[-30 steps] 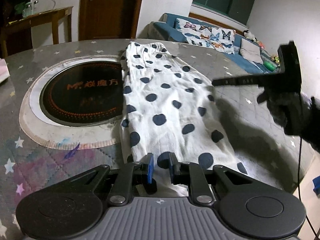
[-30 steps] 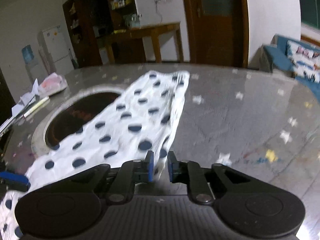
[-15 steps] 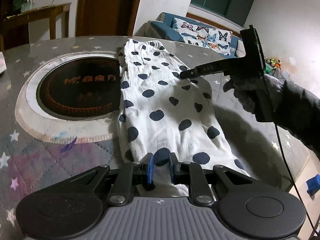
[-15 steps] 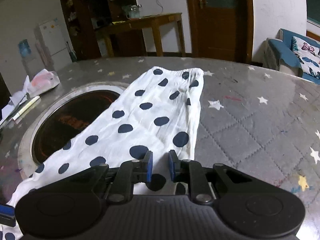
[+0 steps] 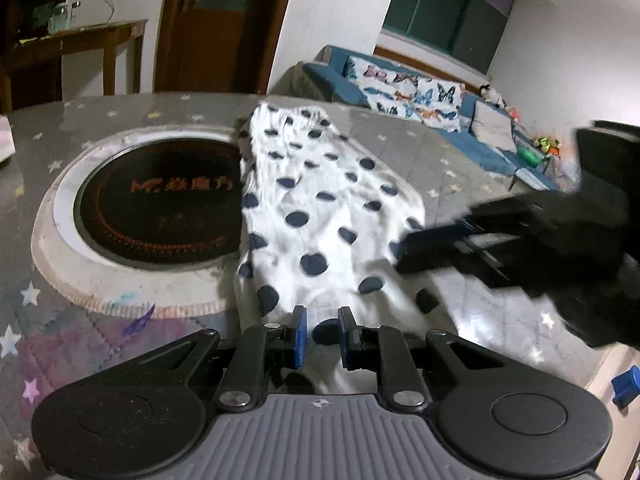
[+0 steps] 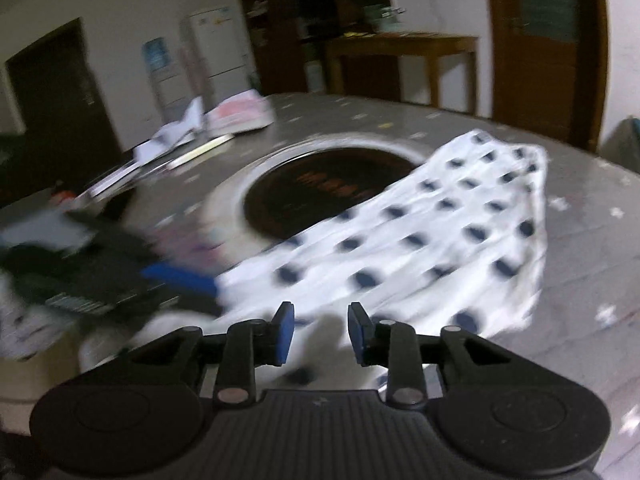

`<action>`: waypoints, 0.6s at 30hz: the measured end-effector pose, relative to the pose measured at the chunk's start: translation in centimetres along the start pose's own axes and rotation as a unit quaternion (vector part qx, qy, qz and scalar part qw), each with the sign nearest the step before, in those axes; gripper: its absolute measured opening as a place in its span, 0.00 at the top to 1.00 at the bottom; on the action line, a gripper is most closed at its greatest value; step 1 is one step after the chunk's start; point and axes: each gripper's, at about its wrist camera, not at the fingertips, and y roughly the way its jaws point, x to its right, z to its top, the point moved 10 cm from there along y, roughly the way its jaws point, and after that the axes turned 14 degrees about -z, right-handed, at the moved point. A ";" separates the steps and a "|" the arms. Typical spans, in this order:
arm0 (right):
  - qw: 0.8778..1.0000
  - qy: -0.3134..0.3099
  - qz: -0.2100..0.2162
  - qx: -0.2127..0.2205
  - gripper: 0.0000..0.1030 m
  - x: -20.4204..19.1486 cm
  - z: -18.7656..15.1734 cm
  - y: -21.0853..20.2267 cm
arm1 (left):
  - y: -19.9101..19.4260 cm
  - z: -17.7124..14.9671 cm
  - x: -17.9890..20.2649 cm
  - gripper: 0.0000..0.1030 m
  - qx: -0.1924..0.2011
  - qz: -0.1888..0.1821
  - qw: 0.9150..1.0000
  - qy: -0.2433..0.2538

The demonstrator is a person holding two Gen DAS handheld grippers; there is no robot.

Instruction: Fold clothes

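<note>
We judge the polka-dot garment (image 5: 320,216) to be light, soft and limp, so it should be pinched at a hem or corner, not mid-panel, or it will sag and bunch. It lies flat on the starred table (image 5: 440,152) from upper centre to bottom centre of the left view, its near end between the left gripper (image 5: 322,334) pads, which stand narrowly apart; whether they pinch cloth we cannot tell. In the right view it spreads centre-right, and the right gripper (image 6: 321,334), jaws clearly parted and empty, hovers at its lower edge.
</note>
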 end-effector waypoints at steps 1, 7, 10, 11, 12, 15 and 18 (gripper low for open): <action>1.000 -0.004 0.009 -0.004 0.72 -0.8 -0.7 -0.3 | 0.0 -0.3 -0.3 0.82 -0.003 0.003 1.000 -0.001; 0.998 -0.060 -0.003 -0.022 0.72 -3.7 -4.2 -1.4 | -1.5 -0.9 -0.4 0.82 0.005 0.011 1.000 -0.001; 0.998 -0.060 -0.007 0.001 0.72 -4.2 -3.4 -3.0 | -3.0 -0.8 0.9 0.82 0.021 0.002 1.000 0.012; 0.998 -0.059 -0.004 0.009 0.71 -4.5 -3.1 -3.4 | -3.4 -0.9 1.5 0.82 0.023 -0.004 1.000 0.018; 0.998 -0.059 -0.001 0.016 0.71 -4.9 -2.9 -3.7 | -3.6 -1.1 2.1 0.82 0.024 -0.008 0.999 0.023; 0.998 -0.063 0.013 0.018 0.71 -6.3 -3.0 -3.5 | -3.7 -2.3 3.6 0.82 0.015 -0.020 0.999 0.042; 0.997 -0.076 0.018 0.007 0.70 -7.6 -4.0 -2.5 | -3.4 -4.1 3.9 0.83 -0.004 -0.012 0.998 0.054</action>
